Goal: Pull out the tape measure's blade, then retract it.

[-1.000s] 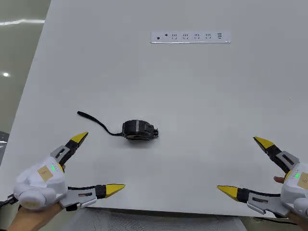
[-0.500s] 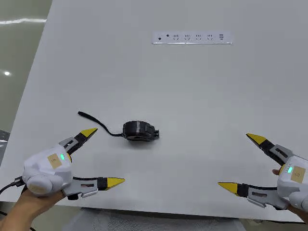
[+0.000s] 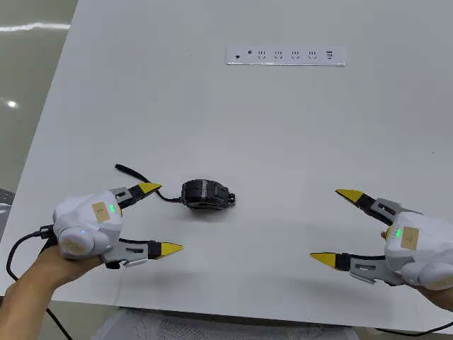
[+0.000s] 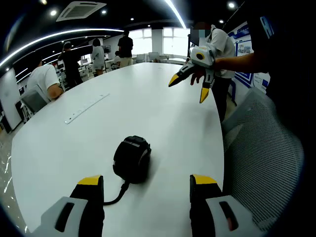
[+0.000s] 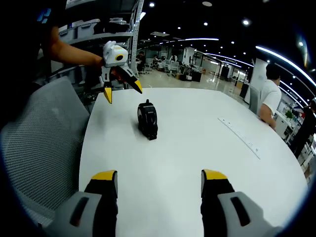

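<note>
The tape lies near the front edge of the tabletop, left of the middle, with no blade drawn out yet. Its strap trails off to the left, and what looks like the mouth points right, so its long axis runs roughly left to right between the two hands.

The left tool is the nearer one. Its jaws are spread wide and hold nothing, with the upper tip just beside the strap. In the left gripper view the case sits close ahead, between the two jaws.

The right tool is also spread wide and empty, and it is well apart from the tape, on the side the mouth faces.

By the look of it the reach is only starting. The likely split is left to pin the case and right to come in along the axis for the blade tip, which is small from here.
</note>
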The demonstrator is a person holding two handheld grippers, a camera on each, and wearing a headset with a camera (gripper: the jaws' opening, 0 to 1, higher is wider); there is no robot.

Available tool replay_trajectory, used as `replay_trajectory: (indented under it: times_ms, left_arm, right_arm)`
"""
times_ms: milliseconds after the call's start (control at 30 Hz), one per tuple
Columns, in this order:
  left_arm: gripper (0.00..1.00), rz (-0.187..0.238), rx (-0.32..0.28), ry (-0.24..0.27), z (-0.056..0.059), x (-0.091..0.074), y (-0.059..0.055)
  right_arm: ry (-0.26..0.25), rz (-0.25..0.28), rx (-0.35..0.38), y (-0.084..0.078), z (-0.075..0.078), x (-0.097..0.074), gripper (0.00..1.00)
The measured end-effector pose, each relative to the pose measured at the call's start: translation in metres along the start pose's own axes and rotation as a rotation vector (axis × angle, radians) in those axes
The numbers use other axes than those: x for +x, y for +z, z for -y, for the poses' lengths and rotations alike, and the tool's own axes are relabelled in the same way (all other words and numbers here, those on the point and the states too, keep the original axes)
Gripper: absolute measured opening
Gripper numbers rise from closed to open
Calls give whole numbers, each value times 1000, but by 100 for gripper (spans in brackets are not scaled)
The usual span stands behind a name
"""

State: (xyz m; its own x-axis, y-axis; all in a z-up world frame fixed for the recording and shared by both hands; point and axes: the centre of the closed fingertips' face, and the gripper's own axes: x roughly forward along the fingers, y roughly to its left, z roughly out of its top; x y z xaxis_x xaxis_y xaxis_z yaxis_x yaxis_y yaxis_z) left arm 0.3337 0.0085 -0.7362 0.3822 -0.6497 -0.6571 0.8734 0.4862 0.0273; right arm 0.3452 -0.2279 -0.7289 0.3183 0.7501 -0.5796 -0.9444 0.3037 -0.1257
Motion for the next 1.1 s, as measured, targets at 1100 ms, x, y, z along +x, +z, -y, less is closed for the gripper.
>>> replay_trajectory:
  times_ms: [1100]
  left_arm:
    - [36, -153, 146, -133, -25, 56, -7]
  right_arm:
    - [208, -26, -168, 17, -14, 103, 36]
